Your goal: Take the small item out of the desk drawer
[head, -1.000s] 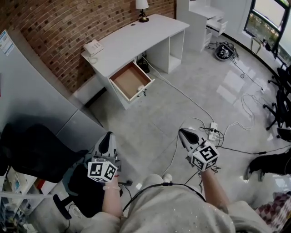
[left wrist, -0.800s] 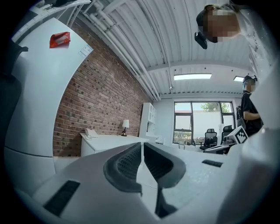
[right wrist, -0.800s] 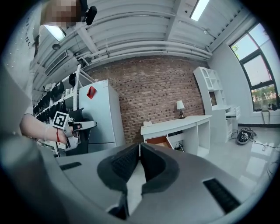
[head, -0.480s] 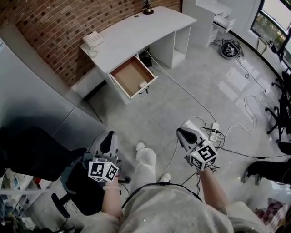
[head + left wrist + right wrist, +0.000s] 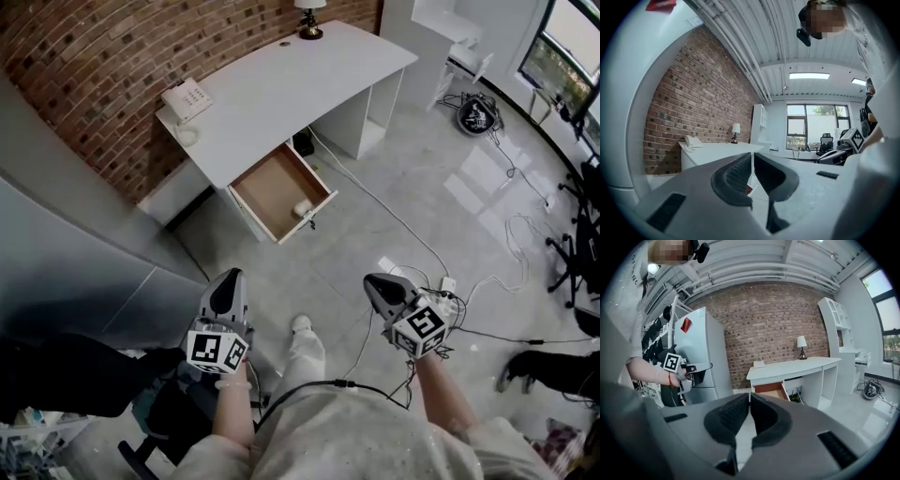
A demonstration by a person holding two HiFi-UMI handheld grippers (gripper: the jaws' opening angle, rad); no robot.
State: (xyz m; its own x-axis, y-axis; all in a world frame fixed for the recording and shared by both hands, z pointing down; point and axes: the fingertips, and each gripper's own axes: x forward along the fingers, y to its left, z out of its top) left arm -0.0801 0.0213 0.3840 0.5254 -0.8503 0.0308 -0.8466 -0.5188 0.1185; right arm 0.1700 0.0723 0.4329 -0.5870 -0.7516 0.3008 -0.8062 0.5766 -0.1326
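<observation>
Small item (image 5: pixel 302 208), pale, in the open desk drawer (image 5: pixel 265 187), at its front corner, the right-hand one in the head view. Left gripper (image 5: pixel 229 279) and right gripper (image 5: pixel 371 280) above the floor (image 5: pixel 356 234), well apart from the desk (image 5: pixel 281 84), both clenched tight on nothing.

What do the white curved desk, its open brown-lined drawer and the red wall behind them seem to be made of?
White curved desk: probably painted or laminated board, going by its smooth, even matte top.
Open brown-lined drawer: the flat brownish bottom looks like wood or fibreboard, and the front is white.
Red wall: brick, with pale mortar joints clearly visible.
</observation>
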